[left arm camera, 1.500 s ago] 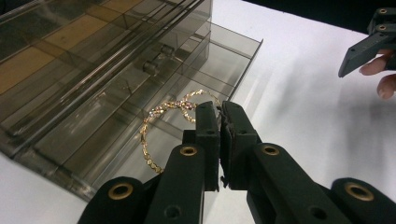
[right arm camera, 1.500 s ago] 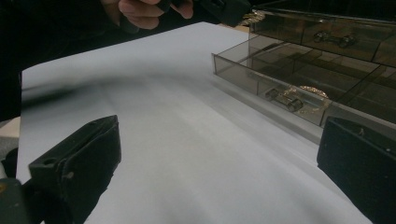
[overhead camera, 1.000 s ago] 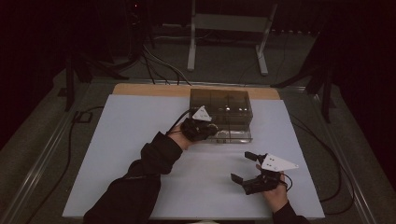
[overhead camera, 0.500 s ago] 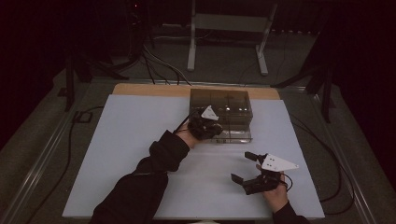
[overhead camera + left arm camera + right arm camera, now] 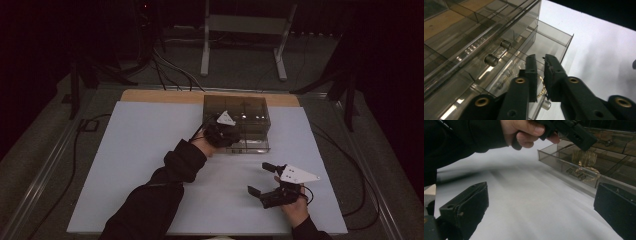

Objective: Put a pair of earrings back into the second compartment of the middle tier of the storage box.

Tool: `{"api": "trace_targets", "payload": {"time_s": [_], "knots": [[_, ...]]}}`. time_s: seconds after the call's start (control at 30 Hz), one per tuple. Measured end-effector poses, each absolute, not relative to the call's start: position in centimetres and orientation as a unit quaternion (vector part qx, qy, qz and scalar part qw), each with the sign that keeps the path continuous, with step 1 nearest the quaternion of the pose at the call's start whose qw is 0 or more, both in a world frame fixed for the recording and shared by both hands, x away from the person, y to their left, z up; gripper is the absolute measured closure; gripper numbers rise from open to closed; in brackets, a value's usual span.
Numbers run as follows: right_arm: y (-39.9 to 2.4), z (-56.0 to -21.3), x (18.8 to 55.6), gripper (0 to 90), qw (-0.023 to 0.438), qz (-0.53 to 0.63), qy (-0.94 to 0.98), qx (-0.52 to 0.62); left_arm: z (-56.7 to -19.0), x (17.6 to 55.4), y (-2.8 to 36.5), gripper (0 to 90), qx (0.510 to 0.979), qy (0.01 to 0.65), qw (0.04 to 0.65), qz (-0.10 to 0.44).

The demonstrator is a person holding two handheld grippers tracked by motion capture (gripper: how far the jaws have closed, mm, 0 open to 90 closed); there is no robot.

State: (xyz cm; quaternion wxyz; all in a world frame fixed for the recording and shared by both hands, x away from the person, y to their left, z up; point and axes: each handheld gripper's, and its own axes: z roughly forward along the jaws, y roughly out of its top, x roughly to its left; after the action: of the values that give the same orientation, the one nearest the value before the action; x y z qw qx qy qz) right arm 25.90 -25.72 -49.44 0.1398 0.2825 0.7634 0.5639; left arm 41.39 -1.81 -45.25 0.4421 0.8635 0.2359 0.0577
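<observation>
Broadly, a white table [image 5: 150, 165] takes up most of the high view, its long axis running from nine to three o'clock. At about one o'clock from its middle, near the far edge, stands a smoky clear drawer box [image 5: 247, 112], also lying with its long side nine to three. Its lowest drawer [image 5: 250, 146] is pulled out toward six o'clock, so the open drawer points at the person.

Over that drawer's left front corner sits the left gripper [image 5: 231, 136], reaching in from seven o'clock on a dark sleeve [image 5: 165, 185]. In the left gripper view its jaws stand almost together with a thin gap; they have just been opening slightly, and a gold chain [image 5: 540, 87] shows between and behind them in the drawer. Whether the pads press on it I cannot tell.

At five o'clock on the table, well apart from the box, the right gripper [image 5: 260, 179] rests with its jaws spread wide and nothing between them, pointing toward nine o'clock.
</observation>
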Motion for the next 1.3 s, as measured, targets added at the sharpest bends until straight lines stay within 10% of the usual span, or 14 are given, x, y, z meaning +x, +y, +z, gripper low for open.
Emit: {"api": "trace_targets", "payload": {"time_s": [1.3], "knots": [[-25.7, -49.4, 25.9, 0.0, 0.142, 0.563, 0.762, 0.286, -41.7, 39.0, 5.4, 0.9, 0.820, 0.298, 0.485, 0.064]]}}
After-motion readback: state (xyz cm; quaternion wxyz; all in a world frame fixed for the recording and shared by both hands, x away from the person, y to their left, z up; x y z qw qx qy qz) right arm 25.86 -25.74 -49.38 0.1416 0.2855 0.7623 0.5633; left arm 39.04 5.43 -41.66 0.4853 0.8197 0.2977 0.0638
